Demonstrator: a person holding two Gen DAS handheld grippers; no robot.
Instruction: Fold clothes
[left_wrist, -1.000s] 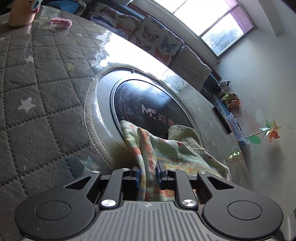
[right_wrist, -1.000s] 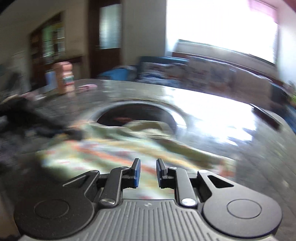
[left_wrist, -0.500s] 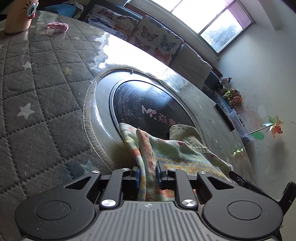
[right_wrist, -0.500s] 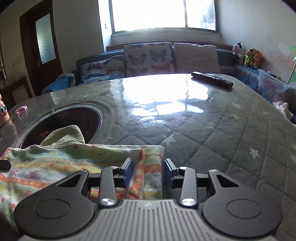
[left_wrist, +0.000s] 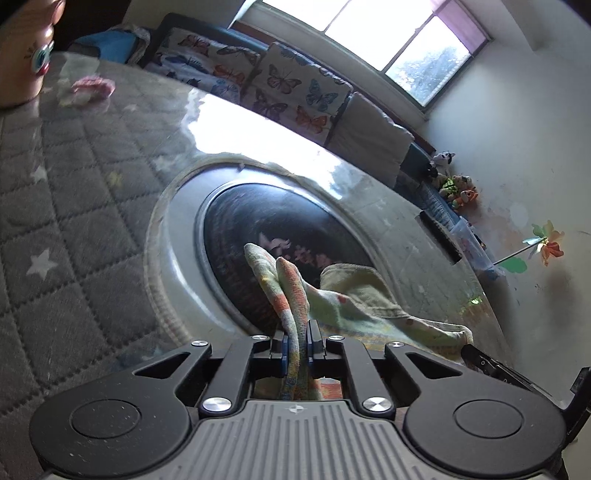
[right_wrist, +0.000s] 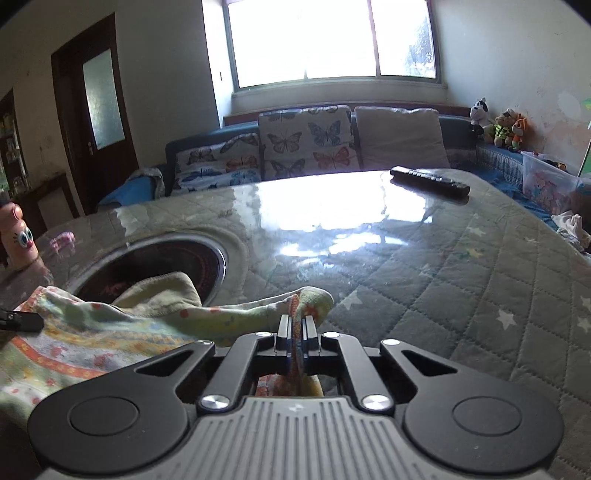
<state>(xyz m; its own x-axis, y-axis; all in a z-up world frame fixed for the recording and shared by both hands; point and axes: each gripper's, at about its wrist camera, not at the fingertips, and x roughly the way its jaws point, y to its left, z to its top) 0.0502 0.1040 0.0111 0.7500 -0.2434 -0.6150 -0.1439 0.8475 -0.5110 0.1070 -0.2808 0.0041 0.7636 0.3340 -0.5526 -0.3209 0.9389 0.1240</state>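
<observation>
On the quilted table (right_wrist: 461, 280), a pale floral garment (right_wrist: 92, 332) lies rumpled.

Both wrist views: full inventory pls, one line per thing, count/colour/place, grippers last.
garment: 1, pale green with orange bands, on table, partly over the round inset
table: 1, grey quilted cover with stars
round inset: 1, black, in the table
remote: 1, black, far table edge
pink figure: 1, left table edge
butterfly cushions: several, on sofa
plush toys: a few, right of sofa
left gripper: black, closing on a garment fold
right gripper: black, shut on garment corner
</observation>
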